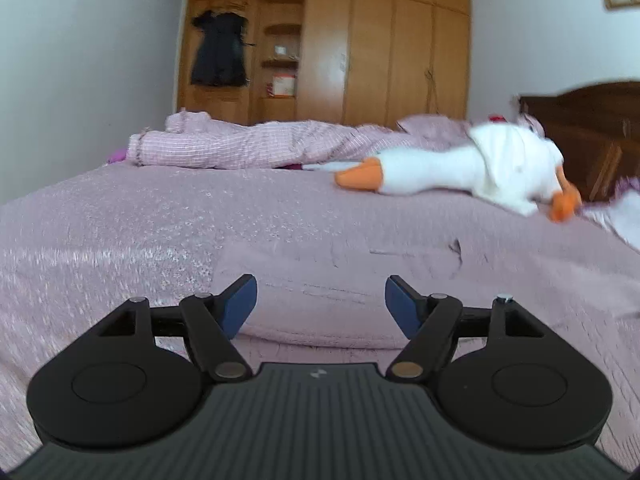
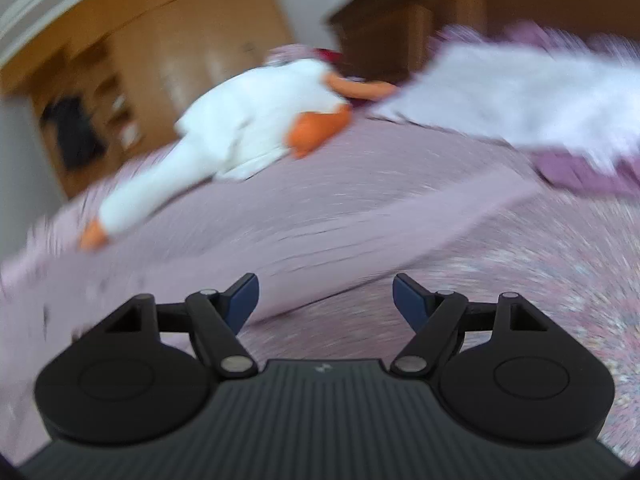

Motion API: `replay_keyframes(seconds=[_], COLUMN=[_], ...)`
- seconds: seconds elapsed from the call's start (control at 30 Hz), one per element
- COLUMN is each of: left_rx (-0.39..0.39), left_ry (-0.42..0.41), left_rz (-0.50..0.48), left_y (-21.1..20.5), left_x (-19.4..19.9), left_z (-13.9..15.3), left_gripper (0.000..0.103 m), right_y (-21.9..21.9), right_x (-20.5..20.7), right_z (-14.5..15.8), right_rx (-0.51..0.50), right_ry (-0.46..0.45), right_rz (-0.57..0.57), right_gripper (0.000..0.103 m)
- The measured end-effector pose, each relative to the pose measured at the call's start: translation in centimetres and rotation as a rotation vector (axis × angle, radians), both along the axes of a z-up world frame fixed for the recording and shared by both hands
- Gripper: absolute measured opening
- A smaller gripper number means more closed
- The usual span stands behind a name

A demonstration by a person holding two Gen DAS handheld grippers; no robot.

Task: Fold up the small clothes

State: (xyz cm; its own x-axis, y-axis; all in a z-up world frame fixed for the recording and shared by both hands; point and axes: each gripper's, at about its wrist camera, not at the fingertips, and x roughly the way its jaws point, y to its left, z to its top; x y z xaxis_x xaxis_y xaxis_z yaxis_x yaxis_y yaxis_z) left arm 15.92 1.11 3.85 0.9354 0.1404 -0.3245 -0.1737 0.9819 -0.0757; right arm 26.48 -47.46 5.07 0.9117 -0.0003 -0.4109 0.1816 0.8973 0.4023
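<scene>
Left wrist view: left hand-held gripper (image 1: pixel 321 304) has its jaws wide apart w/ nothing between them, blue pads (image 1: pixel 239 307) facing each other. It hangs low over the bed (image 1: pixel 120 232), which has a pink cover. Directly in front of the jaws lies a flat pink garment (image 1: pixel 360 268), smoother than the cover, w/ some dark marks on it; its near edge is just before the fingertips. I cannot tell if the gripper touches it. Further back, to the right, a white goose toy (image 1: pixel 460 168) w/ orange beak and feet lies on its side. Behind it, a crumpled pink checked blanket (image 1: pixel 240 148) runs across the far edge of the bed. A wood wardrobe (image 1: pixel 380 52) stands at the back wall, w/ a dark garment (image 1: pixel 218 52) hanging on it. A dark headboard (image 1: pixel 592 128) is at far right.

Right wrist view is tilted and very blurred. Right hand-held gripper (image 2: pixel 326 302) is also spread wide, empty. Same garment (image 2: pixel 320 216) lies ahead of the jaws, its edge passing between the fingertips in the picture. Goose (image 2: pixel 248 128) is beyond it, and a white-lilac pillow (image 2: pixel 540 100) is at upper right, details too blurred to tell.
</scene>
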Motion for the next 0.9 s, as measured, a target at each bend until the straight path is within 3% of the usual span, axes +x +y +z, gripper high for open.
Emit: replay_keyframes(seconds=[0.1,0.2,0.33,0.43,0.63,0.9], left_rx=[0.029,0.074,0.052,0.003,-0.017,-0.012], left_ry=[0.042,0.013,0.004,0.003,0.030,0.037], left_rz=[-0.067,-0.074,-0.050,-0.005,0.078,0.100], left_y=[-0.2,0.1,2.2,4.1,7.2,8.0], left_x=[1.3,2.1,4.2,5.3,6.3,6.5], left_z=[-0.6,-0.4,-0.1,-0.4,-1.3,-1.7], left_gripper=[0.077,0.077,0.078,0.078,0.078,0.078], right_y=[-5.0,-9.4,-12.5,-13.3,-14.6,-16.2], right_x=[0.8,2.3,4.5,6.3,7.8,7.9], right_z=[-1.3,-2.9,-4.1,-3.9,-3.8,-4.9], right_rx=[0.179,0.406,0.549,0.548,0.480,0.453], right_ry=[0.033,0.040,0.024,0.040,0.029,-0.083], right_rz=[-0.132,-0.174,-0.230,-0.233,-0.292,-0.279], right_gripper=[0.076,0.071,0.064,0.065,0.065,0.064])
